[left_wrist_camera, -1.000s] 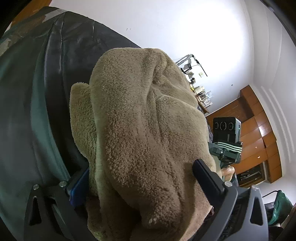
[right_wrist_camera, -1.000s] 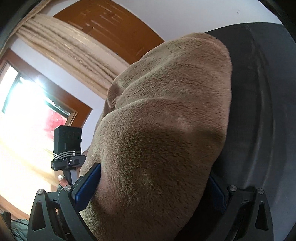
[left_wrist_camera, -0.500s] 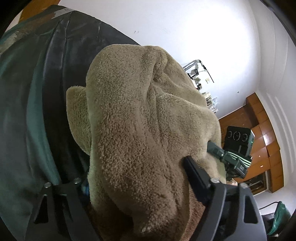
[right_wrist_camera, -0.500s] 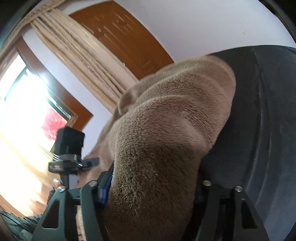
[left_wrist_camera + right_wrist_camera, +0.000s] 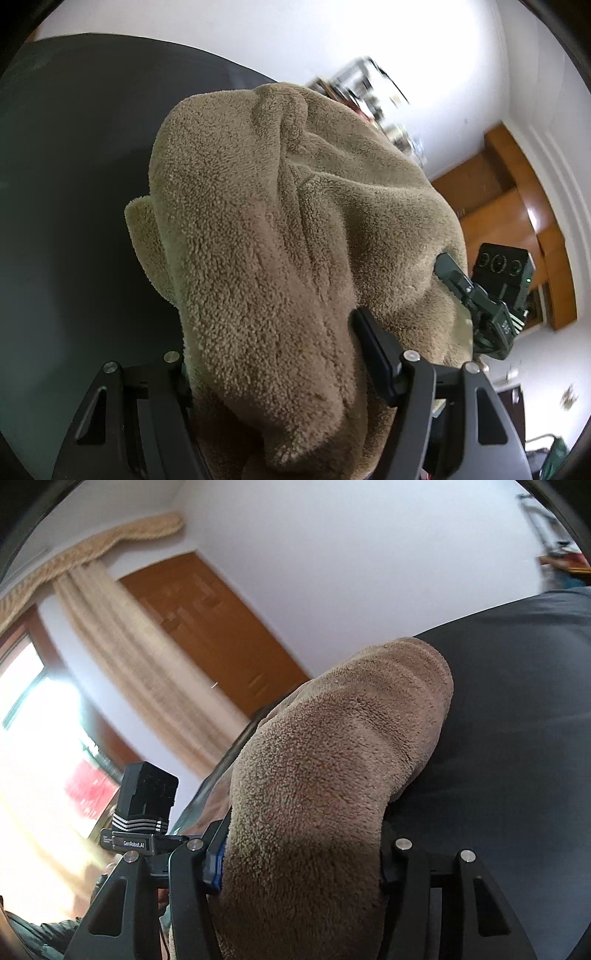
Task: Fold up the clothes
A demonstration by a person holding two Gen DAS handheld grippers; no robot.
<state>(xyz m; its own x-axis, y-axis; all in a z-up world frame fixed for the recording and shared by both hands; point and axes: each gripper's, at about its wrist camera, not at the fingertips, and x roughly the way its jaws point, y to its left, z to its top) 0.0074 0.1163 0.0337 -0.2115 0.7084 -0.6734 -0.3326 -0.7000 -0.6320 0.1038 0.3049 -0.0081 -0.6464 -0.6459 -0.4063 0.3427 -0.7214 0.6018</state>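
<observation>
Brown fleece garment (image 5: 295, 236) hangs bunched above the dark sheet (image 5: 74, 184), pinched by my left gripper (image 5: 273, 373) and right gripper (image 5: 299, 856), apparently mid-fold; next I must lay it flat.

Both wrist cams close-up, upward-tilted — shared fleece (image 5: 295, 236)

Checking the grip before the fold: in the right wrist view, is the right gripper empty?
No, the right gripper is shut on a thick bunch of the brown fleece, which fills the gap between its fingers.
</observation>
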